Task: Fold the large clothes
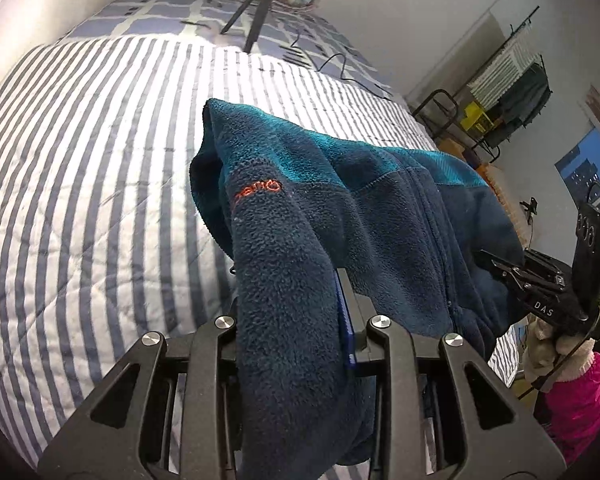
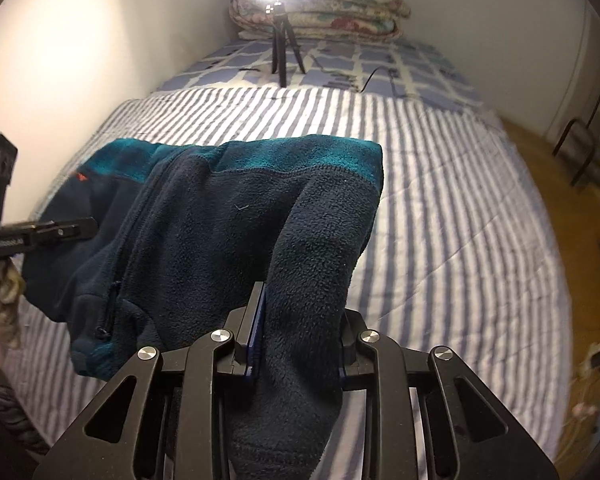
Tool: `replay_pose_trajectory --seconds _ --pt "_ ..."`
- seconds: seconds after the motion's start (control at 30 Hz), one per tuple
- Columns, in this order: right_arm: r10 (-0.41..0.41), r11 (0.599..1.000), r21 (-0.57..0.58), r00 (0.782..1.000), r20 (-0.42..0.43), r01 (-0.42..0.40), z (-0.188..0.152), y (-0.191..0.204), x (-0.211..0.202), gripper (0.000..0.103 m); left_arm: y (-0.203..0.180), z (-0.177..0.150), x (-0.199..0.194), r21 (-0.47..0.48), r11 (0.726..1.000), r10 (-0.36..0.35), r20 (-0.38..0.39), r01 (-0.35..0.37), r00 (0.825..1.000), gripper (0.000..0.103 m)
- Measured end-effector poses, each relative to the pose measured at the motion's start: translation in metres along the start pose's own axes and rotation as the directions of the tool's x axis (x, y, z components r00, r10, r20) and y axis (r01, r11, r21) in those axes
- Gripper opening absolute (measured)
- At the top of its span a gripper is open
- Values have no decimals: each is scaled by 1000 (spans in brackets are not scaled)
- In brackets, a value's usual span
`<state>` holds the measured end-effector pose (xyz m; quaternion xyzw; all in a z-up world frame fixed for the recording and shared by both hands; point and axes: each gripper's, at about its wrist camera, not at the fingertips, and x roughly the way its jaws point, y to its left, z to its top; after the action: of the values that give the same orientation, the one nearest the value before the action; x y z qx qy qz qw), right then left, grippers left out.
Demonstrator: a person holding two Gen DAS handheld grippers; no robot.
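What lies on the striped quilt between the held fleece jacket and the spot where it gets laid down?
Nothing visible. The fleece jacket hangs from both hand-held grippers over bare striped quilt; the tripod stands farther up the bed, beyond the stripes.

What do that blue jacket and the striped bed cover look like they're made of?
The jacket looks like fleece, probably synthetic: a fuzzy, nubbly, matte pile. The striped cover looks like a quilted woven fabric, perhaps cotton: stitch lines and soft puckering show across its stripes.
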<state>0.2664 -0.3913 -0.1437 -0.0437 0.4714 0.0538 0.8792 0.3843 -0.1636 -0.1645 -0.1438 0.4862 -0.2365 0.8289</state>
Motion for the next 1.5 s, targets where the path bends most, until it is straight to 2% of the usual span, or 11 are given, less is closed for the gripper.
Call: replay_pose_trajectory --seconds 0.2,0.37,0.53,0.77,1.13,1.27,1.5 --pt "-87 996 -13 996 20 87 12 -8 0 25 -14 20 11 42 999 -12 16 11 1000 28" --pt "-125 992 -9 991 36 126 19 -22 -1 25 -33 42 30 93 996 -16 21 14 1000 28" --pt "-167 986 1 984 57 167 31 -47 2 25 -58 68 53 160 987 -18 32 13 999 28" --pt "-220 976 13 971 97 219 48 -85 5 24 -89 103 88 209 977 -41 48 30 998 28" --pt "-274 961 83 950 147 264 89 -157 31 24 -125 163 150 246 968 -69 80 47 994 28" --pt "-302 953 91 939 164 290 102 -174 42 24 -135 188 173 244 968 -81 91 57 993 28" --pt "-334 942 102 925 181 321 121 -200 60 24 -140 212 205 242 968 -85 90 61 992 28"
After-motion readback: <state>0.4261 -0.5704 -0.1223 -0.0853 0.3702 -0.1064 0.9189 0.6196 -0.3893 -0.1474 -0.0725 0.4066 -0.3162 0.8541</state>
